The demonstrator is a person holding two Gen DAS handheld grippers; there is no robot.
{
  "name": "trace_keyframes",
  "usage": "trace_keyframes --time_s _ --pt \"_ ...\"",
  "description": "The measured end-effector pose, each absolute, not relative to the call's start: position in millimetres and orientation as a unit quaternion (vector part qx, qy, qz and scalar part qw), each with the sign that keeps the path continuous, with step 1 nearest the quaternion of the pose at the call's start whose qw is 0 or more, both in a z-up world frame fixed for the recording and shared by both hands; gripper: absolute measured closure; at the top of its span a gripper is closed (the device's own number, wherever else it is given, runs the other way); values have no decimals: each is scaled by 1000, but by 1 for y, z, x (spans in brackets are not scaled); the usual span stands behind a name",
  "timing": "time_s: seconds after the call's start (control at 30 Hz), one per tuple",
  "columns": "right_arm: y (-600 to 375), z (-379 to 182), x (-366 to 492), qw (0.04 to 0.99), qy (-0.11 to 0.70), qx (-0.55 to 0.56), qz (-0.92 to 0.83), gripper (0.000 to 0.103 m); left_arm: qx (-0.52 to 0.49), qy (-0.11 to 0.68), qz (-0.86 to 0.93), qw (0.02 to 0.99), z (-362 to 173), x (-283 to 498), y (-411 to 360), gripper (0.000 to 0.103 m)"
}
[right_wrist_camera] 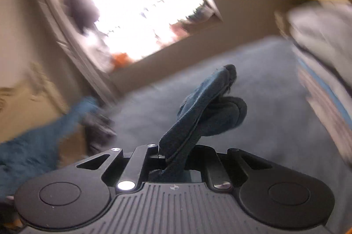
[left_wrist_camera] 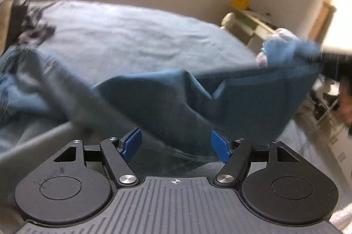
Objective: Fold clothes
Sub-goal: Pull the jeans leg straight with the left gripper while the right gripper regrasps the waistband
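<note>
Blue cloth garment (right_wrist_camera: 198, 115) is pinched tight in my right fingers (right_wrist_camera: 173, 154), lifted off the bed (left_wrist_camera: 132, 36). My left fingers (left_wrist_camera: 176, 143) gape empty, its hem just ahead. Next: grab that hem.

Black ribbed left gripper (left_wrist_camera: 177, 143), blue fingers (left_wrist_camera: 132, 142), silver screws, white crosshair mark.
</note>
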State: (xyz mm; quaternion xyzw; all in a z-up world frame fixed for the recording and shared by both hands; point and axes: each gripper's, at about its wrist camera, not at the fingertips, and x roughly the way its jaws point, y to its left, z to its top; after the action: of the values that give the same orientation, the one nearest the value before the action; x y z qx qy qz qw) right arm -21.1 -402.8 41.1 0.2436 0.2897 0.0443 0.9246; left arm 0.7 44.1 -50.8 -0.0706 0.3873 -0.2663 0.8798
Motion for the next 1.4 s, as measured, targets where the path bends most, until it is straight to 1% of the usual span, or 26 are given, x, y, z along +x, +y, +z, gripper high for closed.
trace_keyframes --time_s 0.07,0.13,0.17,0.2,0.23,0.33,0.43,0.5,0.57,0.67,0.7,0.8,0.93,0.97,1.0,1.03,1.1,1.17,1.2,1.3,1.4 --pt "-404 -4 -5 895 365 256 1 85 -91 399 -232 882 -51 5 59 33" --pt "-421 -49 7 855 432 280 -71 75 -114 405 -191 887 -48 11 81 33" --pt "-434 -60 7 839 438 307 -98 71 -125 406 -168 890 -46 13 94 33" --pt "-447 -63 0 828 428 347 -103 61 -134 404 -141 894 -43 12 109 33" --pt "-460 -65 -7 818 416 384 -107 57 -144 402 -115 897 -39 12 124 33" --pt "-490 -40 -35 825 354 426 -112 54 -160 392 -34 905 -26 11 171 33" --pt "-502 3 -59 864 287 387 -144 53 -152 371 35 915 -5 6 212 33" --pt "-499 35 -67 901 228 340 -144 53 -136 353 71 923 8 4 231 33" --pt "-481 68 -66 940 166 269 -129 53 -126 334 103 928 19 4 247 33" --pt "-428 111 -36 979 103 164 -68 51 -151 316 132 927 21 6 258 33" --pt "-413 119 -22 984 92 146 -42 49 -166 317 135 924 18 6 259 33" --pt "-352 141 27 989 70 117 47 49 -187 330 128 916 -4 6 250 33" --pt "-256 163 83 984 48 76 155 49 -187 353 112 910 -34 1 243 33" --pt "-229 165 93 980 53 65 183 48 -186 360 113 907 -40 -1 244 33" --pt "-201 167 104 974 58 54 211 46 -188 368 115 904 -45 -4 247 33" --pt "-174 169 114 968 65 44 238 37 -194 374 117 899 -50 -7 253 33" --pt "-116 164 145 945 129 34 297 27 -215 384 118 890 -62 -15 266 32" --pt "-74 138 177 914 217 41 339 15 -239 396 116 879 -76 -21 279 32" --pt "-56 120 184 891 278 37 358 12 -257 406 115 869 -86 -23 286 32" --pt "-14 45 224 830 447 37 332 12 -317 421 111 843 -114 -29 302 32" --pt "-23 -32 255 761 584 45 279 19 -359 413 103 831 -131 -33 309 33"
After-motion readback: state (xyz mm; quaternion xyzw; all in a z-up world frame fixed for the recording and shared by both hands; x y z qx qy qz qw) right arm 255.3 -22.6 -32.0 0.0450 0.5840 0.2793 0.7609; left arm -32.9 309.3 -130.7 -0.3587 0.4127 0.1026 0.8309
